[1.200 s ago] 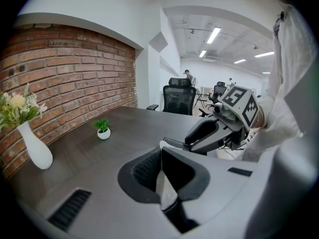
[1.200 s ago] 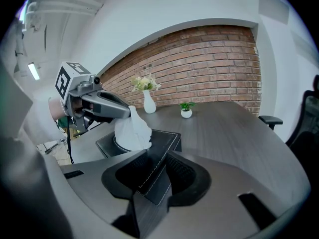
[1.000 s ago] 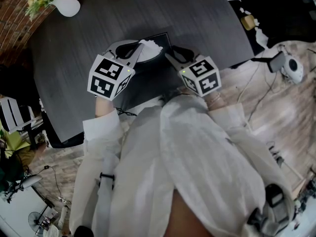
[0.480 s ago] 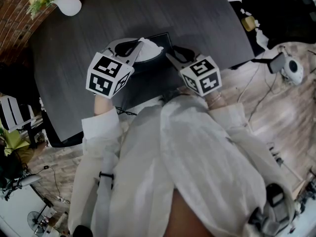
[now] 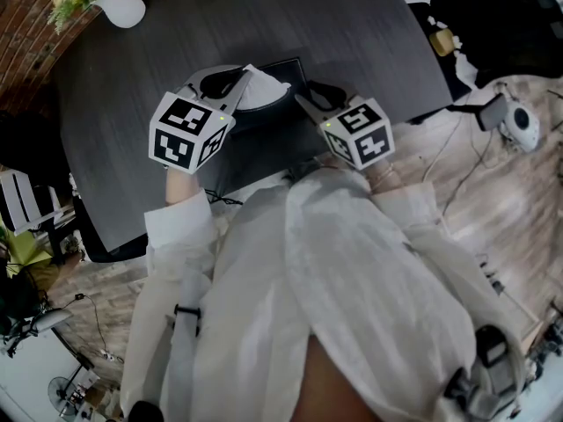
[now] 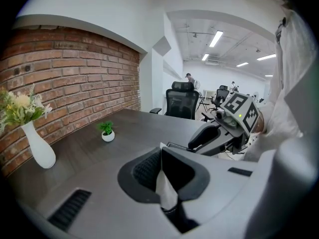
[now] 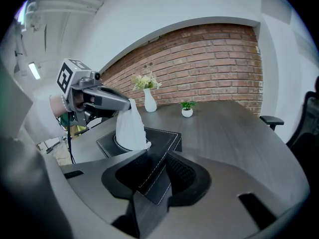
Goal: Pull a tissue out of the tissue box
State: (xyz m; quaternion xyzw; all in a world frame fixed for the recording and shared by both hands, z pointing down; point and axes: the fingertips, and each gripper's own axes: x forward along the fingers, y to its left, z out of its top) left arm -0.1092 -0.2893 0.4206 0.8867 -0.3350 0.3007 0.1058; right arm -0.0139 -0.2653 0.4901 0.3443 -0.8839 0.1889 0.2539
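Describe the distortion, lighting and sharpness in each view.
Head view: evenly lit, little glare on the dark table, edges bowed. Left gripper view: heavy fisheye, black corners, bright ceiling lights, tissue slightly soft. Right gripper view: same fisheye curving the brick wall, tissue sharp.

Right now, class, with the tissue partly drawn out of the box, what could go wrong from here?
1. The left hand-held gripper pinches only the top tip of the tissue, so a sharp pull might tear it or let it slip free.
2. The right hand-held gripper holds the tissue box by one corner only, so the box could tilt or lift as the tissue drags on its opening.
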